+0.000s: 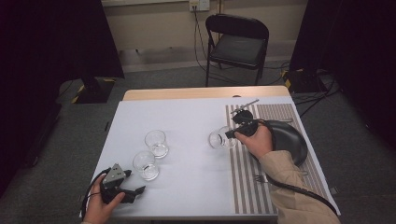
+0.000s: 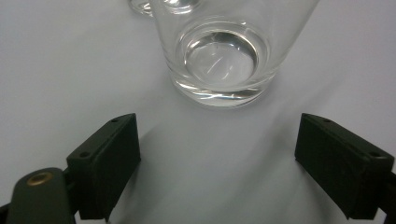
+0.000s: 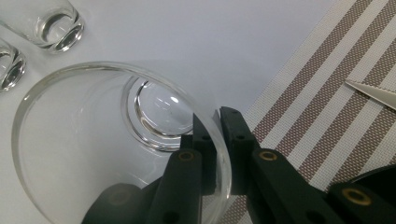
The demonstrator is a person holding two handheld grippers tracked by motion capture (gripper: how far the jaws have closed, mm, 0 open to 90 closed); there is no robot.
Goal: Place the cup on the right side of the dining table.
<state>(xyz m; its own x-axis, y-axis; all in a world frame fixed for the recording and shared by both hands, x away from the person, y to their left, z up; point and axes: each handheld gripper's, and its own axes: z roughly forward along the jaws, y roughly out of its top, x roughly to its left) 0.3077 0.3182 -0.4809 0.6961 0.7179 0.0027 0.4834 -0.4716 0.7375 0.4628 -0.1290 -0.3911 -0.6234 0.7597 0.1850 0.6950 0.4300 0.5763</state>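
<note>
Right gripper is what I have clamped on the rim of a tilted glass, one jaw inside the wall, at the striped placemat's left edge. Left gripper rests spread wide, empty, just short of the nearest glass. I judge that thin rim pinch could slip. White table, grey carpet, folding chair beyond.
</note>
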